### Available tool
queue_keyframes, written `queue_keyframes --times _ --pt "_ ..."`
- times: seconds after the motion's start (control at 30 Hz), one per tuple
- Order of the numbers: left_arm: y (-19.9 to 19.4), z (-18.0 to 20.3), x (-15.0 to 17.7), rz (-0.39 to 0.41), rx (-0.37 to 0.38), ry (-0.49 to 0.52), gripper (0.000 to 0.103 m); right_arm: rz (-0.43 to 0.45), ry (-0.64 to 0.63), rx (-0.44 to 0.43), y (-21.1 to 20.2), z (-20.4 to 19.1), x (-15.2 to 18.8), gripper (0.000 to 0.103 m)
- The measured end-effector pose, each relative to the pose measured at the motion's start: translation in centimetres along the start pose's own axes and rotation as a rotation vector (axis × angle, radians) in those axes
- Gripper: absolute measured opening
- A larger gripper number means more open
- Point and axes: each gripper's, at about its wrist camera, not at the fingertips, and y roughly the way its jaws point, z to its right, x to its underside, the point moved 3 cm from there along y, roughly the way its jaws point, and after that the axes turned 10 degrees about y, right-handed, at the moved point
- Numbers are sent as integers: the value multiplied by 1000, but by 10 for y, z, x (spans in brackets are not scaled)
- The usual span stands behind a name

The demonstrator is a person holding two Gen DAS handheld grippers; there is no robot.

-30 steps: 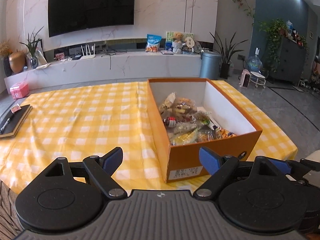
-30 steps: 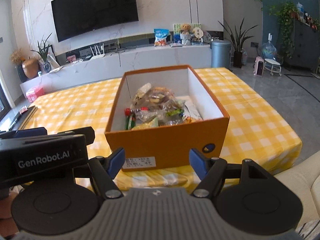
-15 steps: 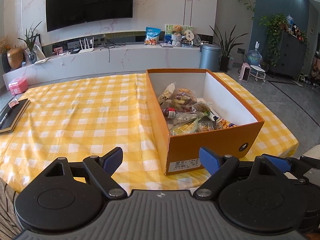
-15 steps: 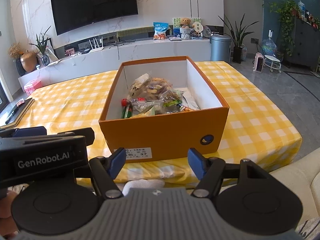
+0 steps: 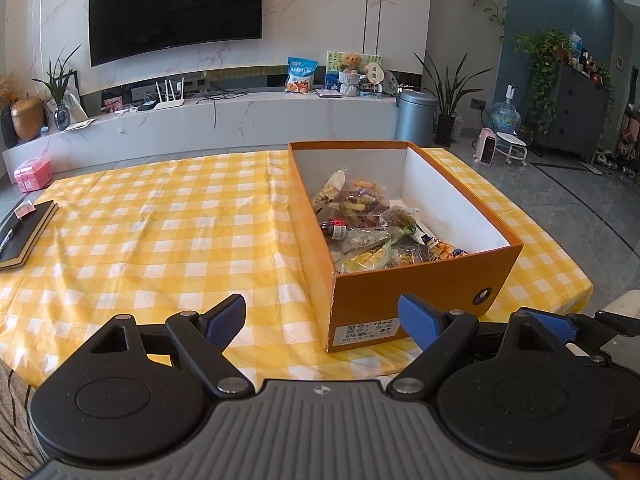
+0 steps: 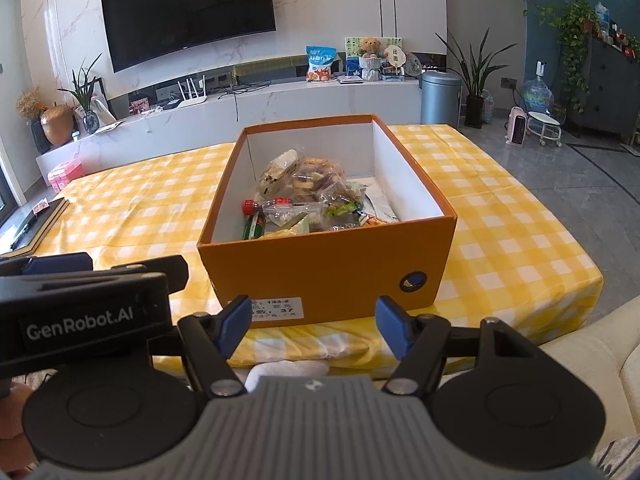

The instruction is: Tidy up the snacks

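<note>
- Snacks (image 6: 308,200) lie heaped in the orange box (image 6: 328,272), wrappers overlapping so that the lower packets are hidden; a red-capped bottle (image 6: 260,206) shows at the pile's 9 o'clock side, and the near wall cuts off the front of the heap.
- Printing on the white label (image 6: 276,308) at the box's near corner is too small to read in full.
- Left gripper (image 5: 322,322) sits low and short of the box, tilted downward, its blue fingers (image 5: 226,320) well apart with nothing between them.
- Right gripper (image 6: 314,326) is just beside it at 3 o'clock, aimed at the box's near wall, fingers (image 6: 394,330) spread and empty; only part of it shows in the left view.
- Box stands on the yellow checked tablecloth (image 5: 160,232), toward the table's 3 o'clock half, near the front edge.
- Bare cloth stretches wide at 9 o'clock of the box, as far as a dark notebook (image 5: 24,232) at the table's edge, partly cut off.
- Narrower strip of cloth remains at 3 o'clock before the table drops to the grey floor (image 6: 560,168).
</note>
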Motion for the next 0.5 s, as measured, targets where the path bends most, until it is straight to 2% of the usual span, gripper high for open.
queue_keyframes --times 0.5 --pt "1 -2 0 -8 5 4 101 -3 -1 1 2 -1 0 67"
